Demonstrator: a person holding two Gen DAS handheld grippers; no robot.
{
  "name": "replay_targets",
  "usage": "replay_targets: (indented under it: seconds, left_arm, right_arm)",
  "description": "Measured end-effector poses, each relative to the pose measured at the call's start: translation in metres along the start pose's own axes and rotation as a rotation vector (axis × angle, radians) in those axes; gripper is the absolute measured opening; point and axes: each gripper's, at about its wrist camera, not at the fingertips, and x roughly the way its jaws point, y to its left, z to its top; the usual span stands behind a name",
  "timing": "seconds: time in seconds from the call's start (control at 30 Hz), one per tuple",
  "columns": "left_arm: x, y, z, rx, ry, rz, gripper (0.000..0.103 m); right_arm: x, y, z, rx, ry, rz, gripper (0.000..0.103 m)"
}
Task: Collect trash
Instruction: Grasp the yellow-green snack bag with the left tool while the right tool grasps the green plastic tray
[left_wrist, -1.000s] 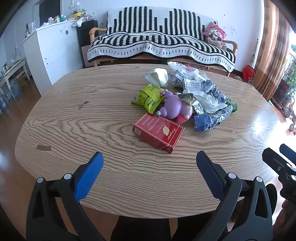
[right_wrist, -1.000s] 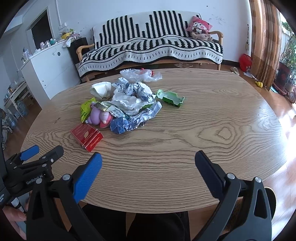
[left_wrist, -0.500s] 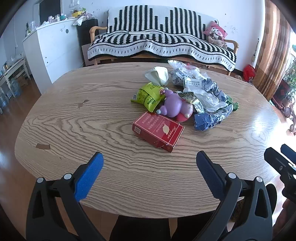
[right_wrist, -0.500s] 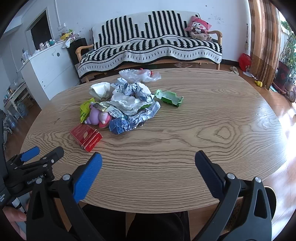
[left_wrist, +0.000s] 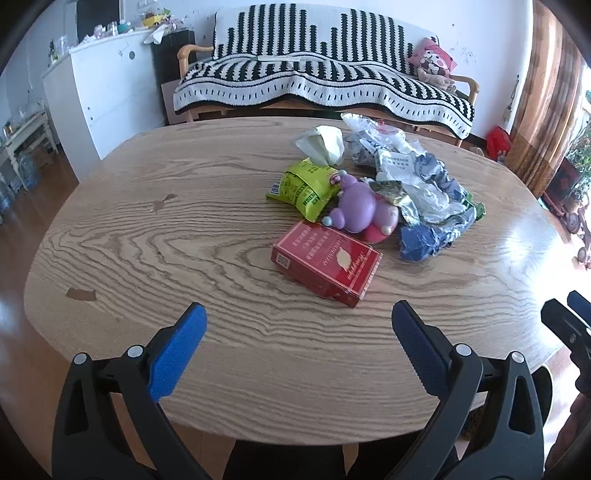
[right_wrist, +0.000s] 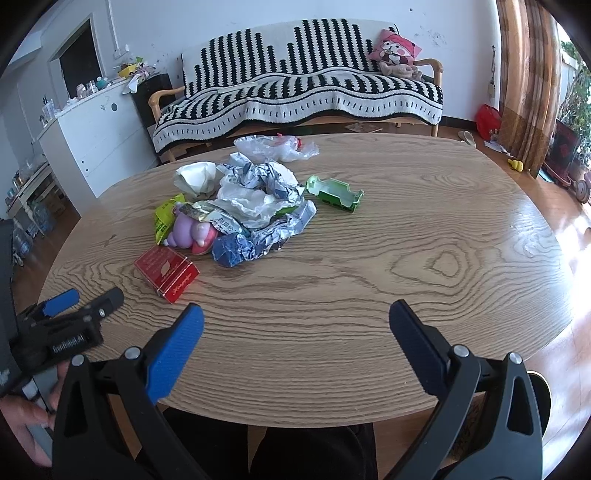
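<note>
A heap of trash lies on the oval wooden table (left_wrist: 184, 258). It holds a red cigarette box (left_wrist: 327, 260), a green snack bag (left_wrist: 303, 188), a purple and pink toy (left_wrist: 360, 208), crumpled blue and white wrappers (left_wrist: 428, 206) and a pale paper wad (left_wrist: 321, 144). The right wrist view shows the red box (right_wrist: 166, 273), the wrappers (right_wrist: 258, 199) and a green carton (right_wrist: 334, 192). My left gripper (left_wrist: 295, 339) is open and empty above the near table edge. My right gripper (right_wrist: 295, 339) is open and empty, to the right of the left one.
A sofa with a black and white striped cover (left_wrist: 321, 85) stands behind the table. A white cabinet (left_wrist: 107, 96) is at the left, curtains (left_wrist: 539, 92) at the right. A clear plastic bag (right_wrist: 273, 147) lies at the table's far side.
Both grippers have moved slightly forward toward the heap. Their jaws stay open. Nothing on the table has moved.
</note>
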Motion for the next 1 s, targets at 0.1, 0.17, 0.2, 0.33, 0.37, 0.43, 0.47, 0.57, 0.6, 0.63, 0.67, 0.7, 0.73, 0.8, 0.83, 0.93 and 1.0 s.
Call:
replay_targets:
  seconds: [0.1,0.17,0.2,0.33,0.37,0.43,0.47,0.57,0.6,0.63,0.67,0.7,0.73,0.8,0.83,0.93,1.0]
  left_arm:
    - [0.013,0.007,0.014,0.044,-0.002,-0.015,0.098]
    - [0.021,0.008,0.027,0.090,-0.017,-0.025,0.098]
    - [0.027,0.008,0.035,0.114,-0.023,-0.027,0.098]
    - [0.058,0.012,0.070,0.183,0.007,-0.025,0.098]
    - [0.068,0.013,0.077,0.197,0.015,-0.020,0.098]
    - [0.083,0.016,0.088,0.212,0.030,-0.016,0.098]
    - [0.094,0.016,0.094,0.218,0.048,-0.045,0.098]
    - [0.124,0.016,0.104,0.241,0.101,-0.116,0.098]
    - [0.131,0.015,0.105,0.248,0.110,-0.129,0.098]
    - [0.139,0.016,0.108,0.250,0.114,-0.146,0.098]
    - [0.144,0.015,0.110,0.251,0.113,-0.163,0.098]
    - [0.150,0.014,0.113,0.259,0.116,-0.181,0.098]
    - [0.156,0.014,0.115,0.268,0.112,-0.187,0.098]
    - [0.164,0.013,0.119,0.287,0.121,-0.205,0.098]
    - [0.168,0.013,0.120,0.293,0.125,-0.211,0.098]
    - [0.174,0.016,0.123,0.296,0.123,-0.225,0.090]
    - [0.170,0.019,0.121,0.296,0.094,-0.215,0.079]
  right_arm:
    - [0.007,-0.001,-0.001,0.000,0.016,0.000,0.097]
    - [0.012,-0.001,0.000,-0.005,0.024,-0.001,0.097]
    - [0.015,0.000,0.000,-0.010,0.030,-0.002,0.097]
    - [0.022,-0.004,0.007,-0.010,0.036,0.023,0.097]
    - [0.025,-0.006,0.010,-0.007,0.037,0.038,0.097]
    - [0.031,-0.011,0.016,-0.009,0.035,0.043,0.097]
    - [0.033,-0.012,0.018,-0.012,0.036,0.041,0.097]
    - [0.050,-0.021,0.031,-0.025,0.051,0.049,0.097]
    - [0.054,-0.022,0.034,-0.032,0.054,0.050,0.097]
    - [0.060,-0.025,0.039,-0.043,0.056,0.050,0.097]
    - [0.066,-0.028,0.045,-0.056,0.058,0.057,0.097]
    - [0.072,-0.031,0.051,-0.069,0.061,0.068,0.097]
    - [0.078,-0.033,0.056,-0.078,0.063,0.073,0.097]
    - [0.094,-0.042,0.071,-0.112,0.066,0.074,0.097]
    - [0.103,-0.046,0.080,-0.128,0.070,0.072,0.097]
    - [0.137,-0.063,0.107,-0.164,0.102,0.083,0.097]
    - [0.160,-0.073,0.120,-0.198,0.131,0.084,0.097]
